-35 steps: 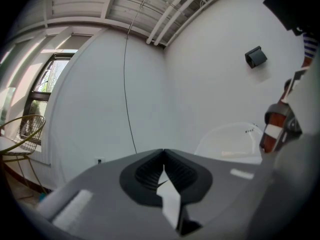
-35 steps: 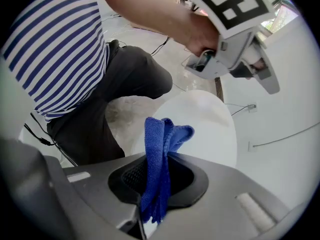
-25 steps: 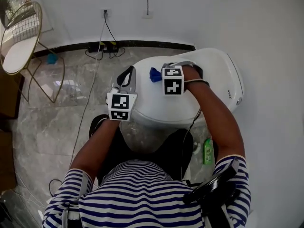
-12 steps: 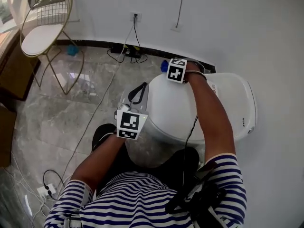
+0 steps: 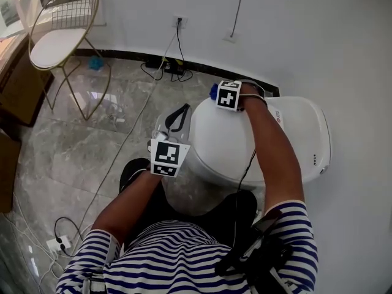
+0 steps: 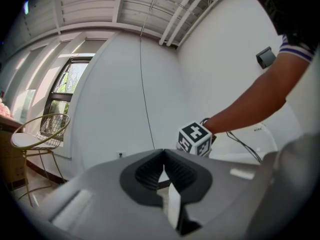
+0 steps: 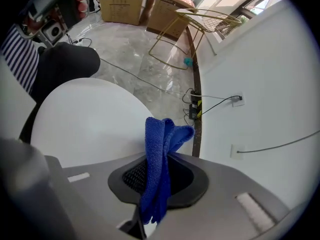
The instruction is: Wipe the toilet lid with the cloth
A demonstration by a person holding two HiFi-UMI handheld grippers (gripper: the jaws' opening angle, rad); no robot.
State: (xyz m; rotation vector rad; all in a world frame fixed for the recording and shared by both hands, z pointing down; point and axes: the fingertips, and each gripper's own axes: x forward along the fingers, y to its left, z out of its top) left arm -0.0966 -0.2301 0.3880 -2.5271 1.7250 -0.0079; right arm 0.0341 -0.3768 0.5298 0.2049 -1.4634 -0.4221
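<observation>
The person leans over the glossy white oval toilet lid with the right arm reached across it. That puts the right gripper at the lid's far rim, on the side nearest the wall. Its jaws are clenched on the folded blue knitted cloth, pinched along the fold. A thick wad of it sticks out past the jaw tips, and that wad is what would meet the surface. In the right gripper view the cloth stands straight out of the jaws, with the white lid spread to its left and the grey marble floor beyond it. From overhead the blue shows just at the rim. I can't tell whether it is pressed to the plastic or just off the edge. My guess is that a stroke is ending or beginning at that far rim, and most of the lid's near half lies open to a pull back towards the person.

The left gripper hangs off the lid's left side, over the floor and apart from the toilet. Its black pads are closed together on nothing. It seems parked there simply to stay out of the wiping arm's way.
</observation>
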